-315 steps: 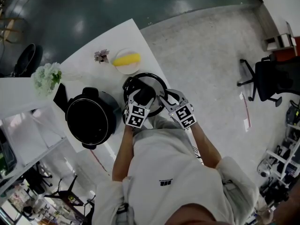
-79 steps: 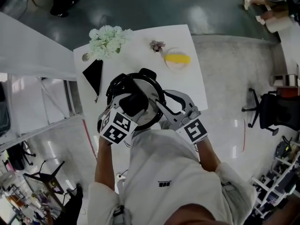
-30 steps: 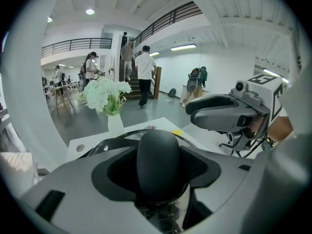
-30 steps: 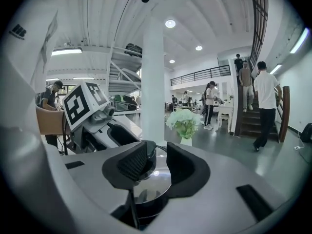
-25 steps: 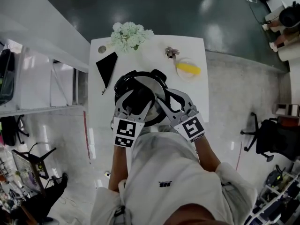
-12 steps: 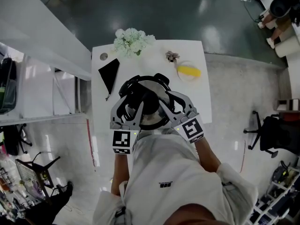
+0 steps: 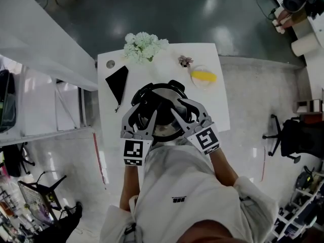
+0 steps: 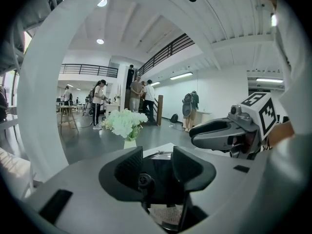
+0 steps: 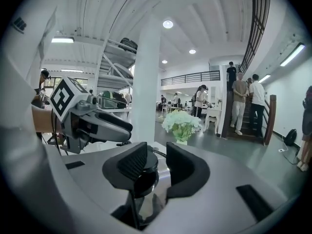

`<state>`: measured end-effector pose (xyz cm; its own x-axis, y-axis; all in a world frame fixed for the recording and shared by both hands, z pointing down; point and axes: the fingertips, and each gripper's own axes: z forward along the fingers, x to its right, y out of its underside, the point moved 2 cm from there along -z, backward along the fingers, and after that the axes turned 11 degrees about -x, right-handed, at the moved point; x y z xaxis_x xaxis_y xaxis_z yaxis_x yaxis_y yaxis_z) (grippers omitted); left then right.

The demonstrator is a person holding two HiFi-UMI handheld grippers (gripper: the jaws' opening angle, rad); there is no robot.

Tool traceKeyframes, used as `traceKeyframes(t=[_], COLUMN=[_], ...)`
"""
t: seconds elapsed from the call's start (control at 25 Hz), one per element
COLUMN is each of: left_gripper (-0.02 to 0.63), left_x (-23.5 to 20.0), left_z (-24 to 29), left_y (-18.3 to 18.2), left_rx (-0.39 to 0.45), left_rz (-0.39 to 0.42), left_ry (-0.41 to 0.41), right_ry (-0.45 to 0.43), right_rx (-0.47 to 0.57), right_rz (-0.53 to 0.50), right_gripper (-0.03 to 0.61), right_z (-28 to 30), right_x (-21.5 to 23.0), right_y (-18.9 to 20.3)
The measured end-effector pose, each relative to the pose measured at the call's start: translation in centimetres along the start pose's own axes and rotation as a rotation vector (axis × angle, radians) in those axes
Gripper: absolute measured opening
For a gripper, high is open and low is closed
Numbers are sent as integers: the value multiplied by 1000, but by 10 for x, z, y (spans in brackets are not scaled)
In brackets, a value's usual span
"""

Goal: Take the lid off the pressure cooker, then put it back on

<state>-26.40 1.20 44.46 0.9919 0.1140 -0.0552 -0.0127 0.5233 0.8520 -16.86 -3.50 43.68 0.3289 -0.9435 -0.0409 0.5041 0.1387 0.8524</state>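
Left hand-held gripper [image 8: 157,163] jaws just closed, pinching rounded black lid knob [image 9: 151,178]; right hand-held gripper [image 9: 157,160] pinching it too.

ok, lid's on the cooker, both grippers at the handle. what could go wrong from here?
1. The left gripper's jaws have just been closing on the handle; a shallow bite could slip.
2. In the right gripper the handle sits off-centre, to one side; that could skew the lid.
3. It all stands by the table's near edge; a hard tug may drag it off.
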Motion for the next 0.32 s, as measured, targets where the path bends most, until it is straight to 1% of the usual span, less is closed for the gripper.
traceKeyframes(t=[0.04,0.2,0.32], left_gripper=[207,206,204], left_x=[-1,-3,-6], left_z=[1,5,5], left_y=[1,2,0], left_rx=[-2,-5,-3], left_rz=[4,19,26], left_ry=[10,36,45], right_ry=[6,25,33], right_rx=[-7,22,2], right_rz=[9,-18,13], right_gripper=[127,126,126], right_z=[1,8,9], right_x=[-1,-1,-2], right_y=[0,-1,-5])
